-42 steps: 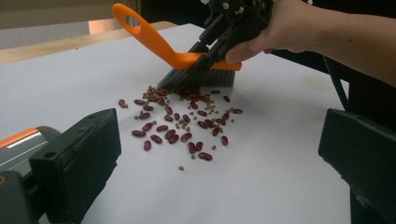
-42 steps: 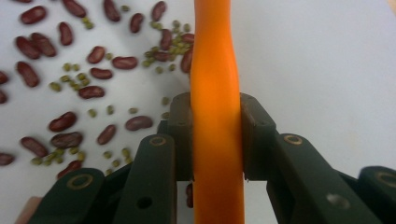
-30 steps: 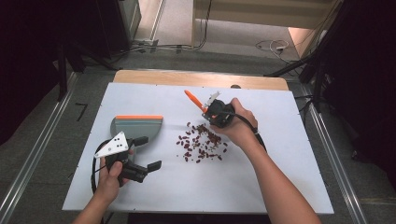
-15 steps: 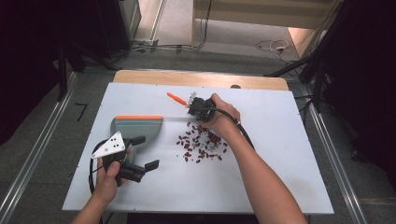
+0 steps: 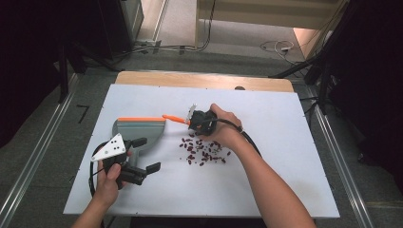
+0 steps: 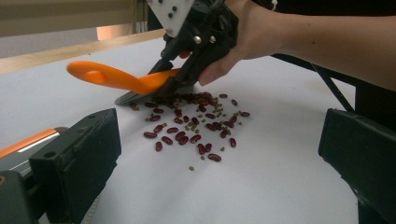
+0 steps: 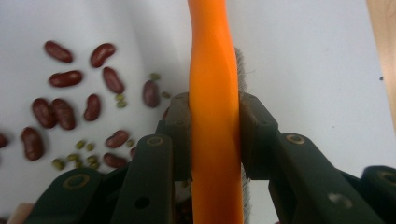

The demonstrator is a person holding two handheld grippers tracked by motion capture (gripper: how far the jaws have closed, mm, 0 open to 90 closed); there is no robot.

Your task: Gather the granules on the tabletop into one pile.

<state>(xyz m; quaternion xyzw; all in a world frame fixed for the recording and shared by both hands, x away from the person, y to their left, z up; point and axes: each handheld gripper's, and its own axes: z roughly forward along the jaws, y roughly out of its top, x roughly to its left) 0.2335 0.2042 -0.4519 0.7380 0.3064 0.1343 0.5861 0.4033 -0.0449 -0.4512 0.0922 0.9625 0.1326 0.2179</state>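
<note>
right hand-held gripper [image 5: 190, 119] clamped on orange-handled plastic brush [image 7: 215, 93] | moved left, lowered to red beans [image 5: 202, 153] on worktop | sweep toward grey dustpan [image 5: 138, 130] likely | left hand-held gripper [image 5: 147, 154] open, empty

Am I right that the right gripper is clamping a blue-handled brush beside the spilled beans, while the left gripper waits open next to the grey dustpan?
Not quite: the brush handle is orange, not blue, as the right gripper view shows plainly. The rest holds: the right gripper is shut on it beside the beans, and the left gripper waits open next to the grey dustpan.
</note>
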